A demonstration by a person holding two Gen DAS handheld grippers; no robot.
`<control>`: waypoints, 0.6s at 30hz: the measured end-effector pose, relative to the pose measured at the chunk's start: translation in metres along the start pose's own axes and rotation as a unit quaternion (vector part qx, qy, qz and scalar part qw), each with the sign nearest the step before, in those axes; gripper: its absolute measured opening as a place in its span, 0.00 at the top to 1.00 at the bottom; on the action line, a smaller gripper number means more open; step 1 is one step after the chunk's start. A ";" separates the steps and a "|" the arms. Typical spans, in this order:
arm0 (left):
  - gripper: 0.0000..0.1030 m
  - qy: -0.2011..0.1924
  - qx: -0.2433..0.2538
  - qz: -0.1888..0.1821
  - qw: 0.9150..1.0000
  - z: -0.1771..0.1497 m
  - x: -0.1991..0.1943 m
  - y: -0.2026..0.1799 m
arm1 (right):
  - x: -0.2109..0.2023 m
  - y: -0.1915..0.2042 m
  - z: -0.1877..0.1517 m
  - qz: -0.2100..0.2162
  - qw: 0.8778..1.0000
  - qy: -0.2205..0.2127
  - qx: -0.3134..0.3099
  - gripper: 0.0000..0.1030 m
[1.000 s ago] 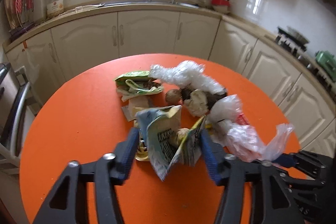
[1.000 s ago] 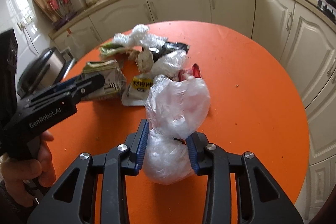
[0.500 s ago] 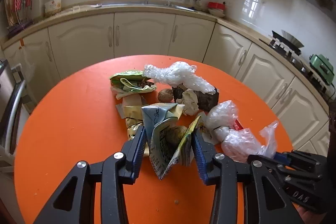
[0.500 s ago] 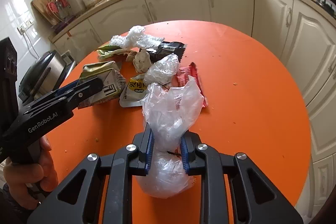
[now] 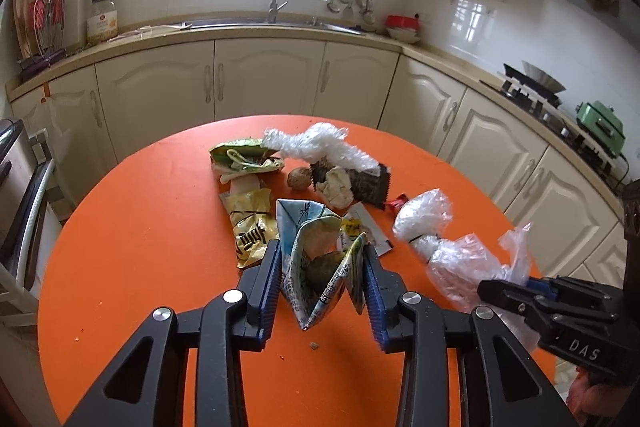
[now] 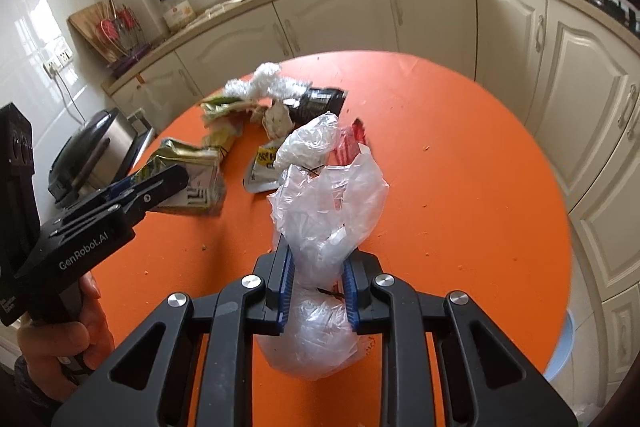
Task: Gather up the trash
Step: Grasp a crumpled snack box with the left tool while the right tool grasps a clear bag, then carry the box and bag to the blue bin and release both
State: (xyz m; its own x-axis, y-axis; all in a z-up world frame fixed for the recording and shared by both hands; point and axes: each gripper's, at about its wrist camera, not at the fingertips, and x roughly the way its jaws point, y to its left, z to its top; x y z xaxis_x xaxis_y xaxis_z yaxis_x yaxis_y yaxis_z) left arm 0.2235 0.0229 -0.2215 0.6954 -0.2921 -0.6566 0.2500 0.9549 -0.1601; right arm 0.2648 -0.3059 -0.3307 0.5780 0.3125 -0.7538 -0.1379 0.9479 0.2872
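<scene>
My left gripper (image 5: 320, 279) is shut on a crumpled blue-and-white carton (image 5: 316, 263), lifted a little above the round orange table (image 5: 140, 247). My right gripper (image 6: 316, 287) is shut on a tied clear plastic bag (image 6: 324, 211), held above the table. That bag also shows at the right of the left wrist view (image 5: 468, 263). A second knotted clear bag (image 5: 420, 215) lies beside it. A heap of trash lies mid-table: a yellow wrapper (image 5: 252, 223), a green packet (image 5: 240, 159), a black wrapper (image 5: 368, 183), crumpled white plastic (image 5: 320, 147).
Cream kitchen cabinets (image 5: 268, 83) and a counter with a sink ring the table's far side. A stove (image 5: 532, 87) stands at the right. A metal bin (image 6: 92, 147) stands left of the table. Crumbs dot the tabletop.
Both grippers closed tighter on their loads and drew back and up. The carton was squeezed narrower. The clear bag rose off the table.
</scene>
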 end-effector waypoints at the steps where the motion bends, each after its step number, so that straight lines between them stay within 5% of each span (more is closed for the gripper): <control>1: 0.68 -0.003 0.002 -0.001 1.000 -0.001 -0.004 -0.002 | -0.007 0.000 0.000 0.000 1.000 -0.006 0.000 0.80; 12: 0.68 -0.044 0.041 -0.020 0.998 0.002 -0.054 -0.035 | -0.060 -0.011 0.003 -0.012 0.999 -0.052 0.000 0.86; 18: 0.68 -0.029 0.051 -0.024 0.998 -0.014 -0.054 -0.045 | -0.030 -0.023 -0.016 -0.025 1.000 0.006 0.003 0.86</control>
State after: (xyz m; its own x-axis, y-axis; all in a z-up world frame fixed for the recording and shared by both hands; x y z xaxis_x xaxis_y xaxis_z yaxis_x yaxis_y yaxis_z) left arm 0.1652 -0.0037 -0.1889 0.7177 -0.3431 -0.6059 0.3500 0.9300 -0.1121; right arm 0.2380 -0.3356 -0.3240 0.5742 0.2652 -0.7745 -0.1048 0.9621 0.2517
